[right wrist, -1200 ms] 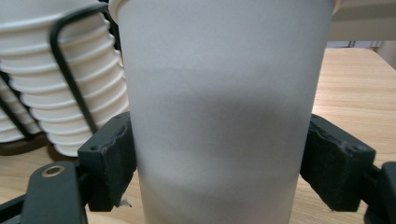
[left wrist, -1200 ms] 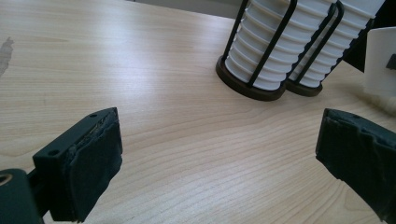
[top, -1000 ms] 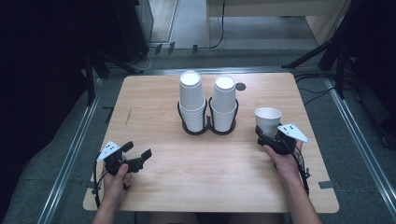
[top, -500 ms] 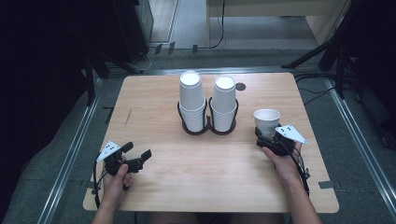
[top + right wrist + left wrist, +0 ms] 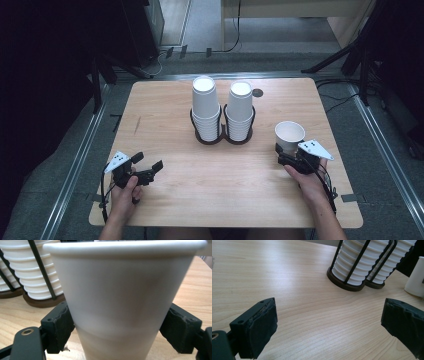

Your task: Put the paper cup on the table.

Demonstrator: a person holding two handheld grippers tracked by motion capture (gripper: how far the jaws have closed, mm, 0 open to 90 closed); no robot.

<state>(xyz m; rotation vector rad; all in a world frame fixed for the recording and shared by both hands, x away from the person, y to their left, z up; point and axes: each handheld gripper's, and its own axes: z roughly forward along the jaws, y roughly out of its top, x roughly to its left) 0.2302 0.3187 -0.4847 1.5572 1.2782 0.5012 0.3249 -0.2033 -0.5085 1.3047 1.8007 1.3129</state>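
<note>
A single white paper cup [image 5: 289, 132] [image 5: 120, 290] stands upright at the table's right side. My right gripper [image 5: 287, 153] [image 5: 117, 332] is shut on its lower wall, one black pad on each side. My left gripper [image 5: 148, 161] [image 5: 329, 322] hovers open over bare wood at the front left, nothing between its fingers. In the left gripper view the cup's wall [image 5: 415, 277] shows at the far right edge.
Two tall stacks of white cups [image 5: 206, 107] [image 5: 240, 110] stand upside down in a black wire holder [image 5: 222, 140] at the table's middle back. A small dark disc [image 5: 257, 92] lies behind them. The wooden table [image 5: 225, 190] ends close behind both hands.
The right gripper and the cup have shifted slightly toward the front edge. The left gripper has stayed put and open.
</note>
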